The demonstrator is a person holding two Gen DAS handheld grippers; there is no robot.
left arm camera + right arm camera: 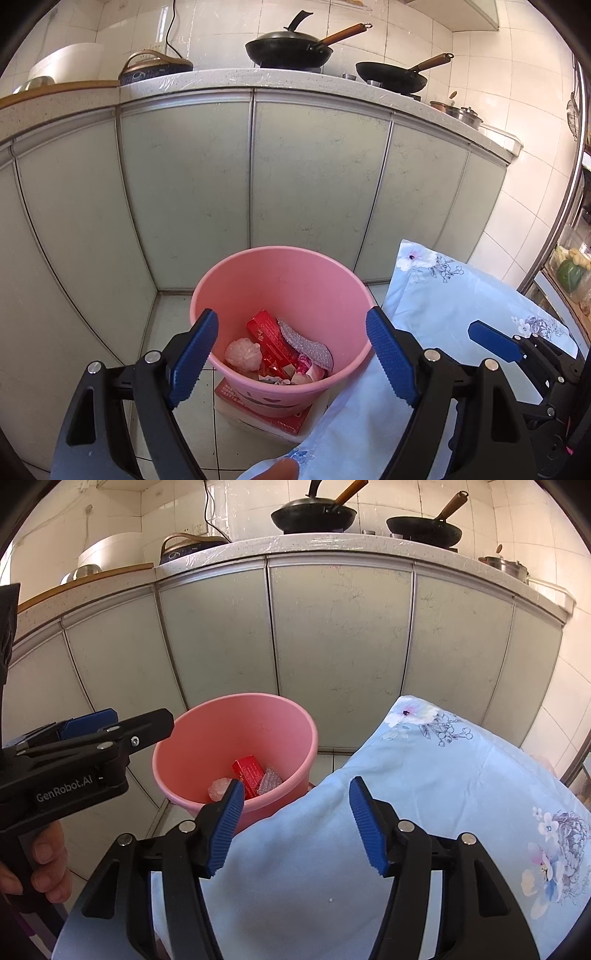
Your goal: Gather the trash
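**kitchen_lurker:** Standing right here, so starting with the left wrist view. The left gripper (pixel 291 354) has its blue pads spread wide with nothing between them, hanging right above the pink bucket (pixel 236 273). Bucket sits on the tiled floor in front of the pale green cabinet doors (pixel 184 177), on top of a flat red-printed box (pixel 258 410). Inside it: a red carton (pixel 271 338), a silvery bubble-wrap scrap (pixel 306 341) lying partly over the carton, a crumpled pinkish wad (pixel 243 354) just beside it, and some small wrapper bits (pixel 295 373) at the near side.

**tilefloor99:** What's the blue thing on the right?

**kitchen_lurker:** Light blue floral cloth (pixel 443 302), right next to the bucket. The right gripper (pixel 495 341) pokes in over it at the edge; only one blue pad shows there. Up top on the counter (pixel 221 79) are two black woks (pixel 288 50).

**tilefloor99:** And the right wrist view?

**kitchen_lurker:** The right gripper (pixel 297 827) is open too, pads apart and empty, sitting over the floral cloth (pixel 424 775) near its left edge. The pink bucket (pixel 207 731) is just left of the cloth and further off. From here you only catch the red carton (pixel 249 771), the bubble-wrap scrap (pixel 267 782) and a bit of the pinkish wad (pixel 219 788) in it. The left gripper (pixel 92 723) comes in side-on from the left, level with the bucket's rim, with the person's hand (pixel 44 864) wrapped round its handle. Side-on like that, I can't read its jaw gap from this angle.
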